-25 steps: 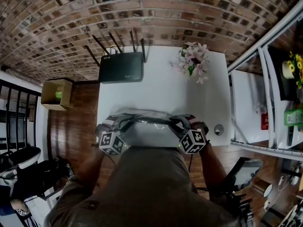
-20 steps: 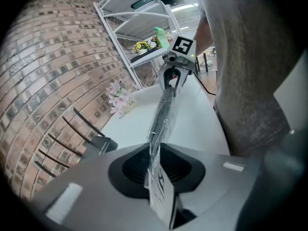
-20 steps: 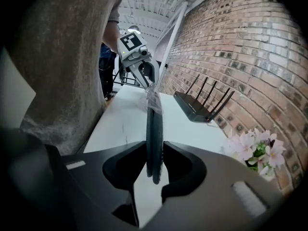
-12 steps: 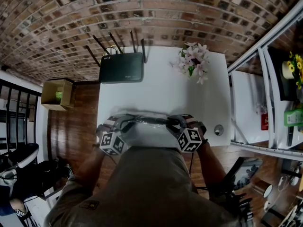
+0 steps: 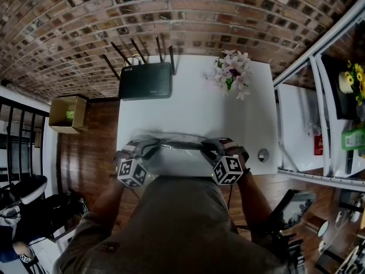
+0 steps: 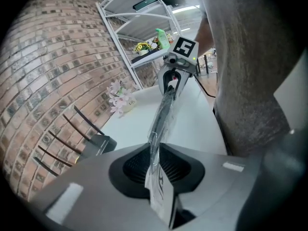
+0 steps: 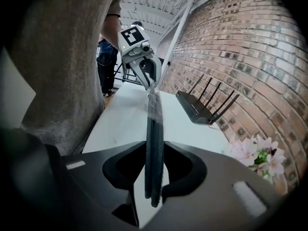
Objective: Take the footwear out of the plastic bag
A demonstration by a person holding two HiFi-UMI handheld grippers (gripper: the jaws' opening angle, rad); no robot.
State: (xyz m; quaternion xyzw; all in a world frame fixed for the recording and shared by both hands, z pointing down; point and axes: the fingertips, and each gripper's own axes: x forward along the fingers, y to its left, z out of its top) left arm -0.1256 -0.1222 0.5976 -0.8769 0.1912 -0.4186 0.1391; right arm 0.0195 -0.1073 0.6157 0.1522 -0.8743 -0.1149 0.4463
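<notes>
A: Entry one: the step in hand?
B: Opening stage, I'd judge. The plastic bag (image 5: 174,151) hangs taut over the near edge of the bench (image 5: 194,113), one end in each tool. The footwear (image 7: 154,143) is inside it, and nothing is out yet.
A: Left gripper (image 6: 156,172)?
B: Jaws nearly together, having just been closing a little. They are pinched on the bag's thin film edge, with a white label caught in with it.
A: Right gripper (image 7: 153,177)?
B: Jaws about half apart, having just been closing. They are clamped on the thicker end, where the dark footwear lies in the film.
A: Next move?
B: My guess is that one side must find the bag's mouth and part the film. The other would keep hold of the footwear through the plastic so it can slide free. I cannot tell from here which end the mouth is at.
A: Now the tally, biggest down.
B: Bench, white: one.
Router (image 5: 145,80), black, far left of the bench, several antennas up: one.
Plastic bag, clear: one.
Footwear, dark and flat: seemingly two pieces laid face to face, likely a pair, but not certain.
Flower bunch (image 5: 232,73), pink and white, far right of the bench: one.
Grippers: two, each with its marker cube.
Small round disc (image 5: 263,156), on the bench near the right gripper: one.
</notes>
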